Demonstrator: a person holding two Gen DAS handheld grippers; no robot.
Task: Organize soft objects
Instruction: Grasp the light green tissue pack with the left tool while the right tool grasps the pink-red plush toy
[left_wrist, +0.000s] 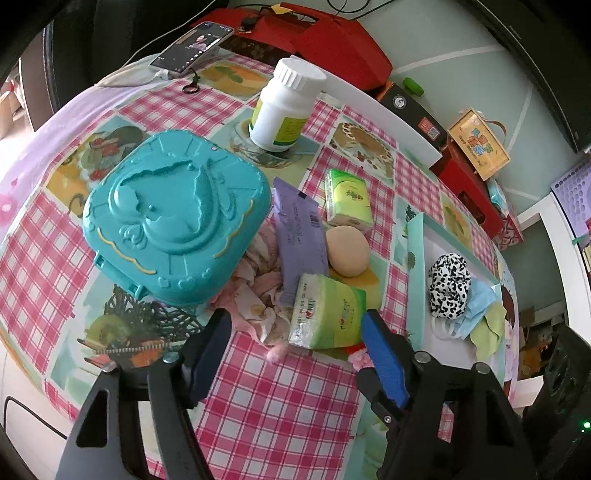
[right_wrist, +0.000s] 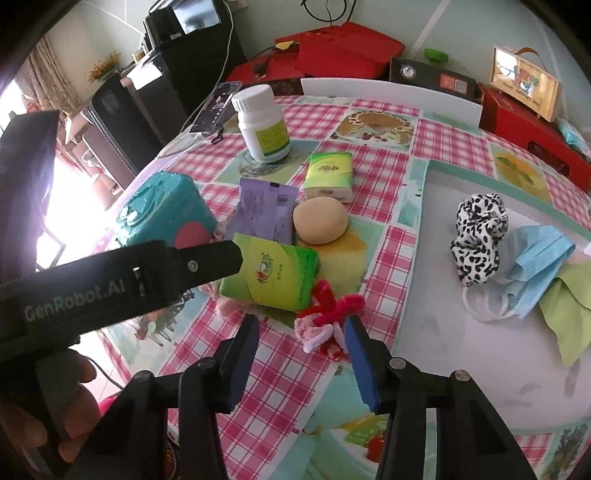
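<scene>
While both grippers stand apart, grasping nothing, left gripper (left_wrist: 295, 328) frames a green tissue pack (left_wrist: 327, 314); right gripper (right_wrist: 303, 328) frames a red-and-pink knitted piece (right_wrist: 325, 321).

This is looking like a home: a checked tablecloth (right_wrist: 436, 136) is covering the table, gift boxes (right_wrist: 351, 48) (red ones) are standing behind

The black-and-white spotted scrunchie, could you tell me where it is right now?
In both views, the spotted scrunchie lies right of centre on the white tray, touching the blue face mask.
</scene>
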